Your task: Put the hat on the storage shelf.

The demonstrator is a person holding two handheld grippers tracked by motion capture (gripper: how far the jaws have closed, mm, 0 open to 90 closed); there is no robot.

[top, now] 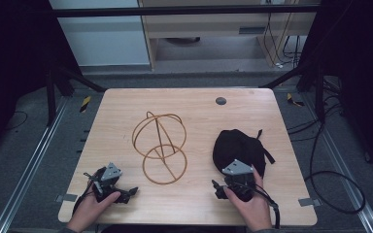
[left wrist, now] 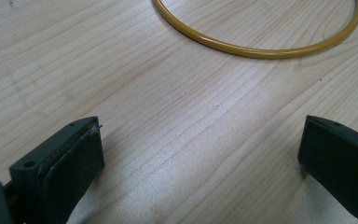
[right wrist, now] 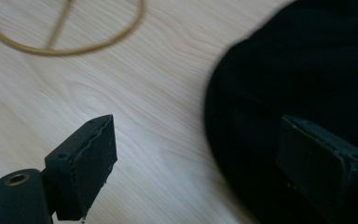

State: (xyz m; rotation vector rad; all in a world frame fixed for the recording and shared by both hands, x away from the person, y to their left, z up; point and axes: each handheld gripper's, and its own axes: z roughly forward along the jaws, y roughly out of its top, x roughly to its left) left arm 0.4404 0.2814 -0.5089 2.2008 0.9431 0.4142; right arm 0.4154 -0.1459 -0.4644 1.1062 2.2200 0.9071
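Two things lie on the desk point(top: 126, 104) in the high view: one wire stand point(top: 159, 147) made of brass-coloured rings near the middle, and one black cap point(top: 239, 148) to its right, well apart from it. The stand has one flat ring on the wood and upright hoops rising behind it. Two hands come in from the bottom edge. The left hand point(top: 88, 208) holds the left claw point(top: 131, 191) low at the front left of the desk, pointing rightward toward the stand's flat ring. The right hand point(top: 249, 206) holds the right claw point(top: 215, 185) just at the near edge of the cap, its grey plate over the cap's front.

From the left claw view, the two black jaws stand wide apart with bare wood between them; one arc of the yellow ring point(left wrist: 256, 50) curves across the top, clear of both jaws.

From the right claw view, the jaws are apart and hold nothing. One jaw sits over bare wood, the other in front of the cap's dark cloth point(right wrist: 307, 70); whether it touches the cloth I cannot tell. Part of the ring point(right wrist: 65, 49) shows at the top left, blurred.
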